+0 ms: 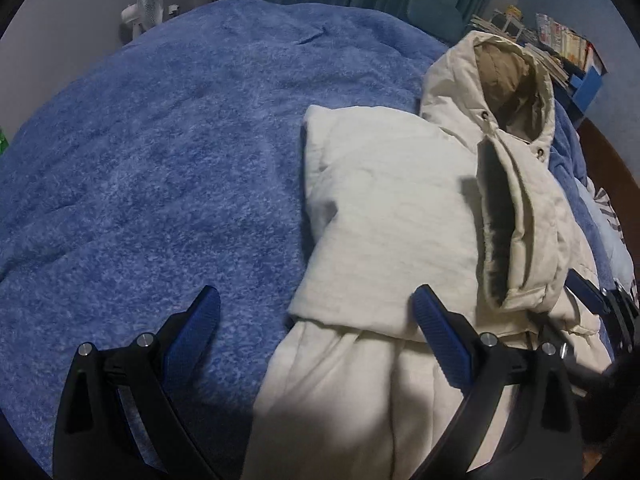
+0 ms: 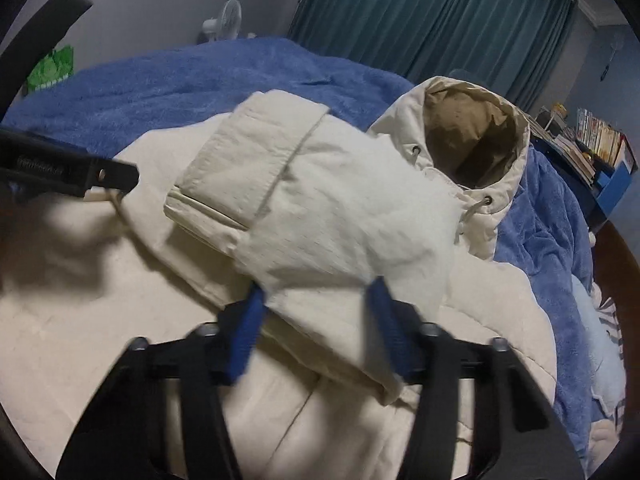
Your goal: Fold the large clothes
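Note:
A cream hooded jacket [image 1: 380, 200] with a tan lining lies on a blue blanket [image 1: 160, 140], its hood [image 1: 504, 76] toward the far right. My left gripper [image 1: 316, 300] hangs open above the jacket's left edge: one finger is over the blanket, the other over the cloth, and nothing is gripped. In the right wrist view a sleeve [image 2: 312, 208] lies folded across the jacket's body [image 2: 80, 300]. My right gripper [image 2: 316, 316] is shut on the near part of this sleeve, and the fabric bulges over its blue fingers [image 2: 248, 320]. The left gripper's black body [image 2: 80, 176] shows at the left edge.
The blanket covers a wide bed to the left and back. A white fan [image 1: 146, 4] and a teal curtain [image 2: 420, 20] stand behind the bed. A blue shelf with books [image 2: 600, 140] is at the right, a striped cloth [image 2: 608, 320] lies by the bed's right edge, and a green bag [image 2: 52, 68] is at the far left.

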Available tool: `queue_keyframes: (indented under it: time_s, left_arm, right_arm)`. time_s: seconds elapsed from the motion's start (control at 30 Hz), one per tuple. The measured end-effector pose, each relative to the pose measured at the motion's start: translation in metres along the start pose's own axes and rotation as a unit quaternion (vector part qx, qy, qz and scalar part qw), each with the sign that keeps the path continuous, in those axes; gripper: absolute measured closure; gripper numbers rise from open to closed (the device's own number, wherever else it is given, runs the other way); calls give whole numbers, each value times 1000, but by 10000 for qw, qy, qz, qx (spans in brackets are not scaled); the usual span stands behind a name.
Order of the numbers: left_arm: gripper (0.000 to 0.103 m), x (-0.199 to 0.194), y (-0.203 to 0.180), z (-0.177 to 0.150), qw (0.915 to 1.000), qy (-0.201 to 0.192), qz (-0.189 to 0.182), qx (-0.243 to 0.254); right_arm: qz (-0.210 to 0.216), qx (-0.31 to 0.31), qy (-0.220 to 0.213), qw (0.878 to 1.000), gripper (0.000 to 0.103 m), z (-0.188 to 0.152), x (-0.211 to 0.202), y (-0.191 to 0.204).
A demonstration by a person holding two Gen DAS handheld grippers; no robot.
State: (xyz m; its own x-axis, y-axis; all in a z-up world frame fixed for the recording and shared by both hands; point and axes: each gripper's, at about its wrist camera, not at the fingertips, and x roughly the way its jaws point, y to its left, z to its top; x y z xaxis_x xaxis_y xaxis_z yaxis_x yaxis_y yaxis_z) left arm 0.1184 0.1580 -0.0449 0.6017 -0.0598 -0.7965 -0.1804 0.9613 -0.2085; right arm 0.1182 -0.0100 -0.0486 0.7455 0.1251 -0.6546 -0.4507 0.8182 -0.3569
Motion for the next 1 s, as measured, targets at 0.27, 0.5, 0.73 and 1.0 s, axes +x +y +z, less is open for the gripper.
queue_keyframes:
  time_s: [0.27,0.5,0.73,1.0]
  left_arm:
    - [10,-3,-23,0,9991,-168,43,392]
    - [10,0,-27,-1,9990,-159,3,419]
    - [10,3,-34,-3,9984,-137,80,548]
    - [10,4,-35,-4,9982,-151,35,580]
  right_arm:
    - [-264,1155,-753,9901,86,5,-49,-70]
    - [-54,2450,-528,9681,67,-20,-49,-157]
    - [1053,4223,-269,8999,40,-67,-14,-223]
    - [302,4635,-562,8838,86,-79,-48,-232]
